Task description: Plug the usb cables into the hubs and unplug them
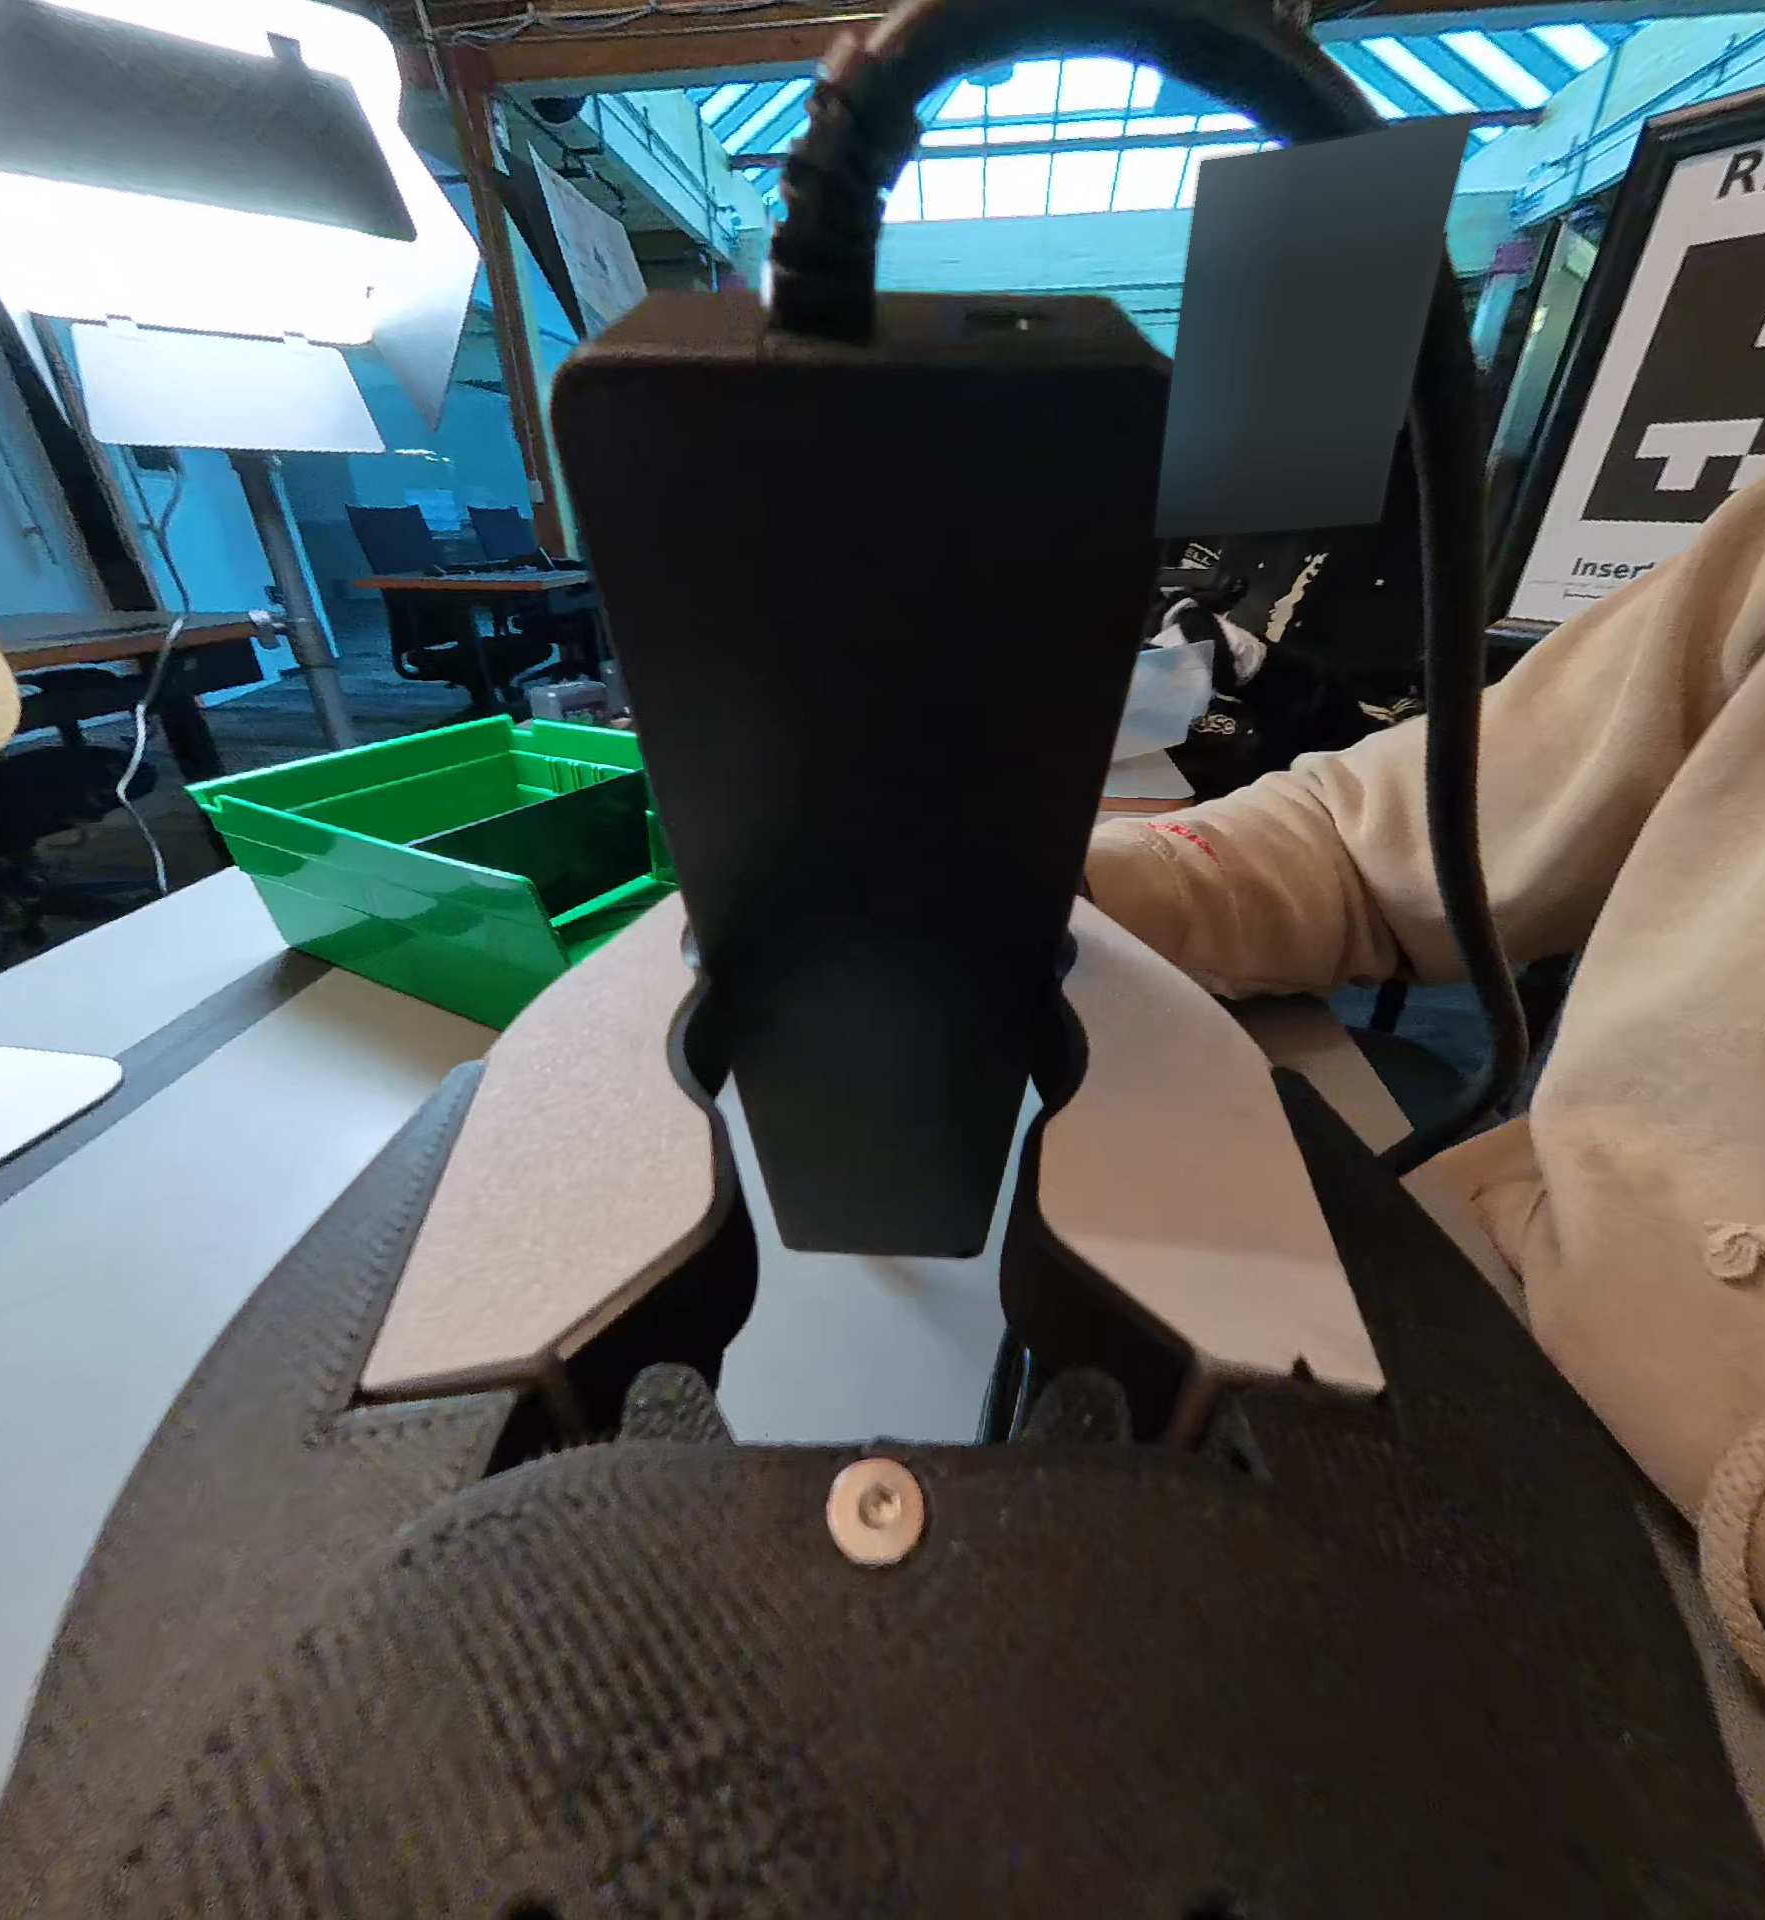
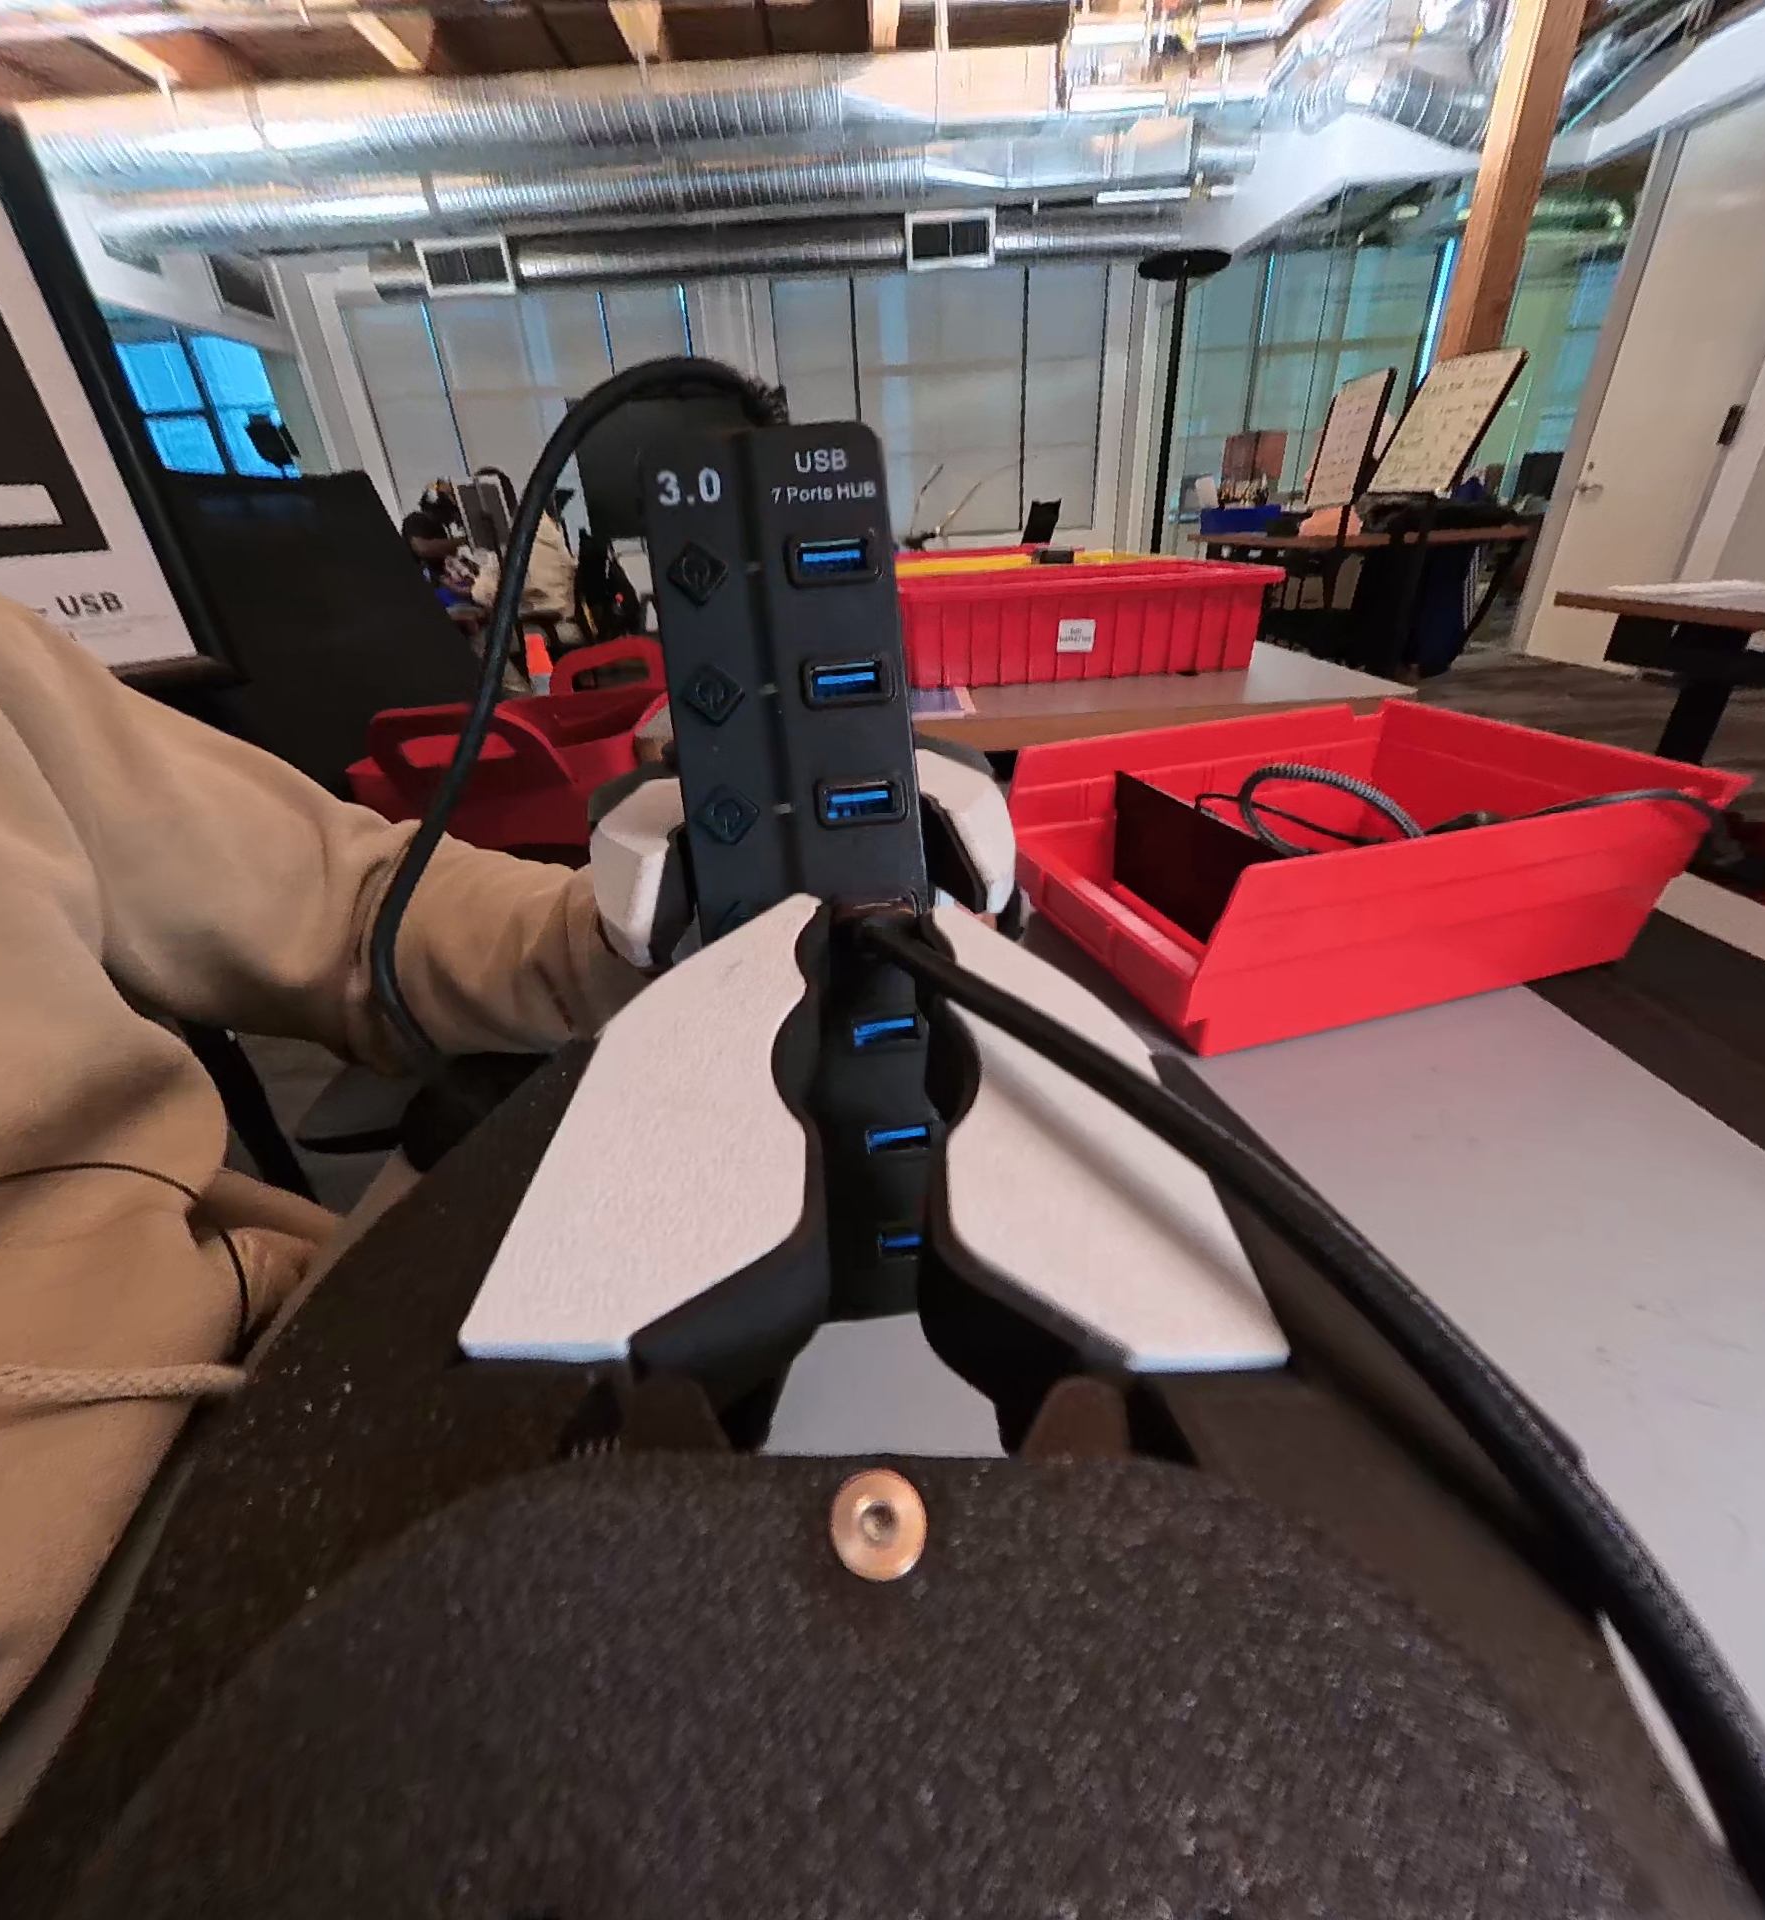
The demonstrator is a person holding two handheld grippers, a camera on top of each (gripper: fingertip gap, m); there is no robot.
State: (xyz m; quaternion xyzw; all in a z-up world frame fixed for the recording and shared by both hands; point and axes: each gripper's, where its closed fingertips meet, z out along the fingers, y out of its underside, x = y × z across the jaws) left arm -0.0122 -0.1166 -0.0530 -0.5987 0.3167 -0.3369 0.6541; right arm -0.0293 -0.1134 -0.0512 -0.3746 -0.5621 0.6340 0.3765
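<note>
We see the black hub [image 2: 805,665], blue-ported, upright, pinched by our left gripper [image 2: 805,842] while our right gripper [image 2: 873,914] clamps its plugged cable [image 2: 1221,1153], beside the red bin [image 2: 1377,935] on the grey table [image 2: 1532,1195].

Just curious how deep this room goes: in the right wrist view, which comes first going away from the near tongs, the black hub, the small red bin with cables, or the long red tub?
1. Black hub: right at the right tongs, upright.
2. Small red bin: on the table, to the right.
3. Long red tub: on the table behind.
</note>
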